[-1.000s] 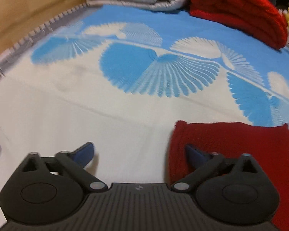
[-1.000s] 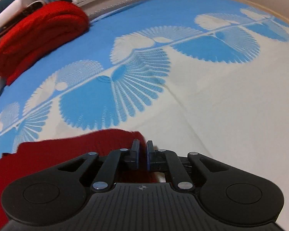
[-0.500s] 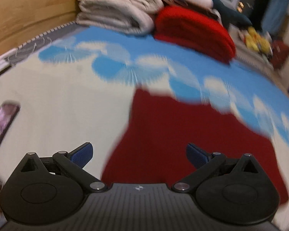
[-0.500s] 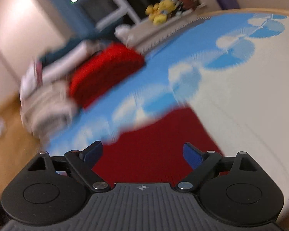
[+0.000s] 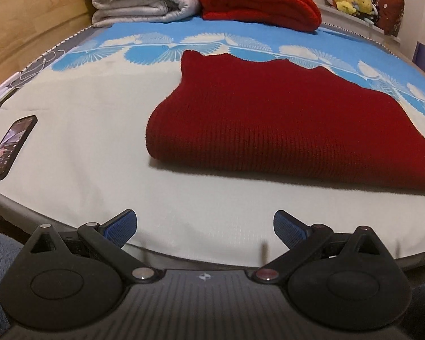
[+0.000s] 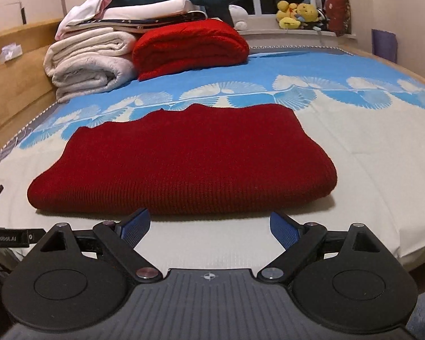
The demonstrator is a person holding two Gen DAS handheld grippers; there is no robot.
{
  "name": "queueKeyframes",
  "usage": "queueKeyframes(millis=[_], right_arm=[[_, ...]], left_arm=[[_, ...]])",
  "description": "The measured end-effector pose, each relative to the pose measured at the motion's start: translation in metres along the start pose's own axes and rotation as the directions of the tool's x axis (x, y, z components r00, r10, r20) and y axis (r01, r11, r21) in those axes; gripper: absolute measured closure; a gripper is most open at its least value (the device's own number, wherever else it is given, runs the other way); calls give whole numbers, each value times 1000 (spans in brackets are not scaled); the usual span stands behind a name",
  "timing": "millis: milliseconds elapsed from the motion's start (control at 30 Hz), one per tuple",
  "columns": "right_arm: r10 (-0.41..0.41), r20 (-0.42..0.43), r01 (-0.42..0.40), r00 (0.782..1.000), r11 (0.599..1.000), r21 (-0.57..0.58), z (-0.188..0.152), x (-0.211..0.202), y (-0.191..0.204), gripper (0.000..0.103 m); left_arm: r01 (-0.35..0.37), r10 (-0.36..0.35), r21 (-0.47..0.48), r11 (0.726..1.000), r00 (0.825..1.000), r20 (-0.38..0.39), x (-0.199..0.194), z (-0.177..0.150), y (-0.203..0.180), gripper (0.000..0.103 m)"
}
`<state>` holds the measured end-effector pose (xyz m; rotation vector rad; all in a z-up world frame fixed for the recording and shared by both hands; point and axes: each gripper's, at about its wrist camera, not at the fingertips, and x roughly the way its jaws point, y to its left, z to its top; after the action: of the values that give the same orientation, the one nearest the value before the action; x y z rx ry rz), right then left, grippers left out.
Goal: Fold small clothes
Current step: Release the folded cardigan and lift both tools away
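A dark red knitted garment (image 5: 283, 121) lies folded flat on the bed sheet (image 5: 79, 141), its rounded fold edge nearest me. In the right wrist view the same dark red garment (image 6: 184, 161) fills the middle of the bed. My left gripper (image 5: 205, 228) is open over the sheet near the bed's front edge, short of the garment, with nothing between its blue pads. My right gripper (image 6: 209, 226) is also open, just in front of the fold edge, holding nothing.
A phone (image 5: 11, 147) on a cable lies at the sheet's left edge. At the head of the bed sit folded white blankets (image 6: 90, 65), a bright red folded blanket (image 6: 189, 45) and a wooden headboard (image 5: 28, 19). Yellow plush toys (image 6: 297, 14) sit on the windowsill.
Both grippers have pulled back from the garment toward the bed's front edge. The right gripper, shut on the red cloth a second ago, has opened and let it go. The garment now lies folded.
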<state>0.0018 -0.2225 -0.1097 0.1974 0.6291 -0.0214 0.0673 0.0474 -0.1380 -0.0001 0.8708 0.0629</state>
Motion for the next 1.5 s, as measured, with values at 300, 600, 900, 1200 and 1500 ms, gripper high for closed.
queueKeyframes(millis=[300, 600, 900, 1200, 1500], right_arm=[[-24, -20, 23, 1000, 999, -41, -8, 7, 4, 11], [-12, -42, 9, 999, 999, -50, -7, 12, 8, 11], [-19, -57, 16, 998, 999, -43, -8, 15, 6, 11], [-15, -74, 14, 997, 1000, -18, -7, 18, 3, 11], [54, -134, 7, 990, 906, 422, -4, 31, -52, 11]], left_arm=[[-3, 3, 22, 1000, 1000, -6, 8, 4, -1, 0], [10, -9, 45, 999, 1000, -13, 13, 4, -6, 0], [26, -25, 43, 999, 999, -20, 17, 6, -9, 0], [43, -41, 44, 998, 999, -31, 20, 8, -11, 0], [53, -53, 6, 999, 999, -1, 18, 17, -4, 0]])
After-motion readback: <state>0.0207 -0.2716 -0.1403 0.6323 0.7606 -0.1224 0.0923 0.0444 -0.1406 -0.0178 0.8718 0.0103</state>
